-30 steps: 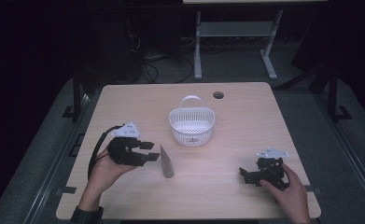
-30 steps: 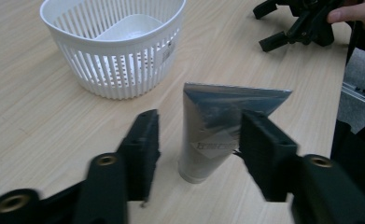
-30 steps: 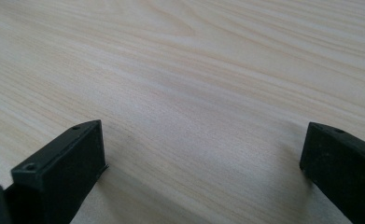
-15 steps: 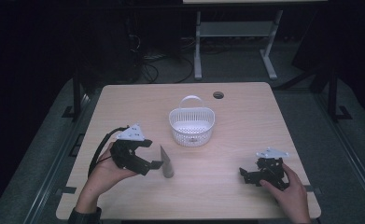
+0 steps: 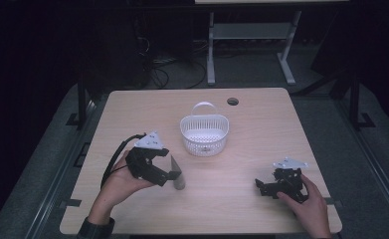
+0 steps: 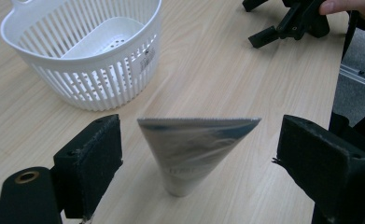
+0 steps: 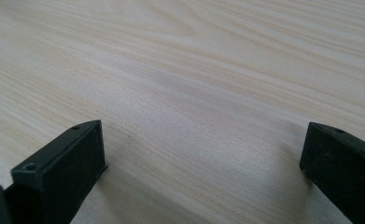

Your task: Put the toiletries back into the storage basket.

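My left tongs (image 5: 172,175) have just been opening and now stand wide, the tube (image 6: 194,151) between the pads, untouched. It stands on its cap on the surface (image 5: 242,199), just in front of the basket (image 5: 204,133). To do this well, I'd say squeeze low on the round body, not the flat crimped tail, which would bend. It's soft, glossy plastic, a wedge flaring to a serrated seam; the basket is stiff white slatted plastic; the wood grain is pale. My right tongs (image 5: 259,186) rest wide apart, holding nothing.
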Demonstrator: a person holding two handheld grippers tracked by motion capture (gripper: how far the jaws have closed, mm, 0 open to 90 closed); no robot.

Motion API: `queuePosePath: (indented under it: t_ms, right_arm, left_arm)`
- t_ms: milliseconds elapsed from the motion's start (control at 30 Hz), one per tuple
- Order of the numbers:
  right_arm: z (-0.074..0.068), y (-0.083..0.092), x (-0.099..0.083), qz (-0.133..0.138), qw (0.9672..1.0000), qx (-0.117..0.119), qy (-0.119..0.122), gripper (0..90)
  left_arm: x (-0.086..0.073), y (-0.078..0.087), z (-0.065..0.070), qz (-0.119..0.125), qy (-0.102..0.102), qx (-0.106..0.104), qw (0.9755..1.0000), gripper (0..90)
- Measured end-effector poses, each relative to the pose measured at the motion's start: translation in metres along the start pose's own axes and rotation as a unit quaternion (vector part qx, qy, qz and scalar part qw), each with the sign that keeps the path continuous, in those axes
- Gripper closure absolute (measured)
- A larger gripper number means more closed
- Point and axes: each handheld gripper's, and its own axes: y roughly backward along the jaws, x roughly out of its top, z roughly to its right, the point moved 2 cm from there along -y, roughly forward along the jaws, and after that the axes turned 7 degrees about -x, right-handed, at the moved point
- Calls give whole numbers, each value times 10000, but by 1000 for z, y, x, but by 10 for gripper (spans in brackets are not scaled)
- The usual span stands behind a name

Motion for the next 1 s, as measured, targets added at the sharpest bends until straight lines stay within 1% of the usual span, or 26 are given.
queuePosePath:
  t_ms: [233, 267, 367, 400, 433, 500, 567, 600, 633, 700, 733, 767, 800, 900, 933, 1000]
  right_arm:
    - [0, 0, 0, -3, 10000, -1, -8, 0]
    - [0, 0, 0, -3, 10000, -1, -7, 0]
    - [0, 0, 0, -1, 10000, 1, -1, 0]
    - [0, 0, 0, -1, 10000, 1, -1, 0]
    - [0, 0, 0, -1, 10000, 1, 0, 0]
    - [0, 0, 0, -3, 10000, 5, -7, 0]
    - [0, 0, 0, -4, 10000, 5, -9, 0]
    - [0, 0, 0, -3, 10000, 4, -6, 0]
    - [0, 0, 0, -2, 10000, 4, -5, 0]
    - [0, 0, 0, -1, 10000, -2, -9, 0]
    - [0, 0, 0, -1, 10000, -3, -1, 0]
    - [0, 0, 0, -1, 10000, -3, -1, 0]
    - [0, 0, 0, -2, 10000, -4, -1, 0]
    - [0, 0, 0, -2, 10000, -4, 1, 0]
    - [0, 0, 0, -2, 10000, -2, 2, 0]
    - [0, 0, 0, -1, 10000, 2, -2, 0]
  left_arm:
    - [6, -11, 1, -53, -56, -44, 10000, 133]
    - [8, -14, 1, -88, -95, -57, 9999, 133]
    - [9, -19, 2, -96, -86, -52, 9999, 134]
    - [9, -21, 1, -126, -116, -52, 9998, 134]
    - [9, -23, 1, -132, -95, -49, 9999, 134]
    - [9, -27, 0, -215, -121, -29, 9997, 136]
    - [9, -27, 0, -227, -111, -31, 9997, 141]
    - [8, -28, -1, -275, -130, -32, 9995, 141]
    - [8, -28, 0, -258, -84, -23, 9996, 143]
    - [7, -28, -1, -270, -72, 8, 9996, 148]
    - [7, -28, -1, -317, -67, 23, 9995, 158]
    - [7, -28, -1, -317, -67, 23, 9995, 179]
    - [7, -27, -1, -331, -92, 13, 9994, 179]
    - [6, -27, -1, -329, -75, 28, 9994, 236]
    - [6, -27, -2, -365, -86, 37, 9993, 236]
    - [5, -26, -2, -355, -51, 42, 9993, 254]
